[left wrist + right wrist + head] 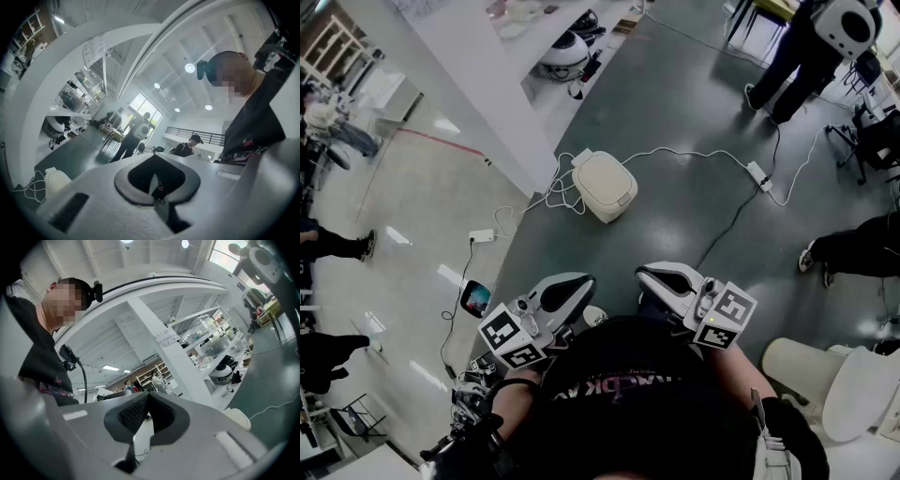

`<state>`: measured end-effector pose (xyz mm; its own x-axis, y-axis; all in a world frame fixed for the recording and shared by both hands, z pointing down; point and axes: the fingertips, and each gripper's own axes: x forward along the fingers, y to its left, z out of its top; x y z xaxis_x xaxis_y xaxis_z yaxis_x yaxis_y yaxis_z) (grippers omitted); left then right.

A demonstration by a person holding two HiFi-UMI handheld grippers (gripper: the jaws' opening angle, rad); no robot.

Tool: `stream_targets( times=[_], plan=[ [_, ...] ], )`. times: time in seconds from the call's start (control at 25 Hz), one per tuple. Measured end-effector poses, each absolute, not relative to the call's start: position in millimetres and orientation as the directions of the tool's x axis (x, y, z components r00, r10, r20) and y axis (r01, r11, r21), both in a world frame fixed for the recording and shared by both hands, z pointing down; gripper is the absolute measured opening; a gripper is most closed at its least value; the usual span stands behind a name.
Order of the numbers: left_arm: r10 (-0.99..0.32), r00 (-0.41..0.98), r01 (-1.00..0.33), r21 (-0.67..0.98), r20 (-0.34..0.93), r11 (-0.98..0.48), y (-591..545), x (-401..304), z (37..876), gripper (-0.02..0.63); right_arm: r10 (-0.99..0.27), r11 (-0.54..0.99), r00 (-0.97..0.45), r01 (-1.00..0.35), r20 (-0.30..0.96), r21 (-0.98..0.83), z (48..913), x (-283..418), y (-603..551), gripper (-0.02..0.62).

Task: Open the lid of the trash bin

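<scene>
**Lid shut, bin well out of reach: close in before touching anything**

In the head view the cream trash bin (605, 186) stands on the grey floor at 12 o'clock from both grippers, well apart from them, with its lid down. The left gripper (581, 282) and the right gripper (648, 274) are held level near the person's chest. Each has its jaws together with nothing between them.

The step in hand looks like the approach. A small dark mark at the lid's 4 o'clock edge may be a catch or push-button, so that edge is probably the one to work. It would be sensible to come at it from that side and use one gripper only. Closed jaws should serve well for pressing or for hooking under the rim. The white cable (565, 195) coils just beside the bin at 9 o'clock, and a power strip (759, 175) lies at 3 o'clock, so stepping wide of both seems wise.

No brand shows on the bin. The cubes carry only square markers (732, 307). The pink print on the black shirt (623, 386) is too broken up to read.
</scene>
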<state>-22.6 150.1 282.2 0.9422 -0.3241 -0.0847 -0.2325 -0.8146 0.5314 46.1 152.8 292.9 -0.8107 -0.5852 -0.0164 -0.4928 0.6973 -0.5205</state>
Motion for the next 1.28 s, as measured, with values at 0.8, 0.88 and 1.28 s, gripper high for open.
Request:
stream_targets(
  times=[0.8,0.88,1.28],
  plan=[
    [-0.368,0.929,-0.312,0.458,-0.034,-0.832,152,-47,281,0.005,-0.517,0.742,-0.856,-0.434,-0.024,-0.511,285,17,151,0.008],
    [-0.374,0.927,-0.324,0.451,-0.024,-0.831,154,-52,283,0.006,-0.514,0.744,-0.857,-0.432,-0.025,-0.510,285,14,152,0.008],
    [-0.379,0.925,-0.336,0.446,-0.008,-0.829,168,-72,292,0.006,-0.528,0.729,-0.849,-0.441,-0.018,-0.524,285,1,153,0.008]
  ],
)
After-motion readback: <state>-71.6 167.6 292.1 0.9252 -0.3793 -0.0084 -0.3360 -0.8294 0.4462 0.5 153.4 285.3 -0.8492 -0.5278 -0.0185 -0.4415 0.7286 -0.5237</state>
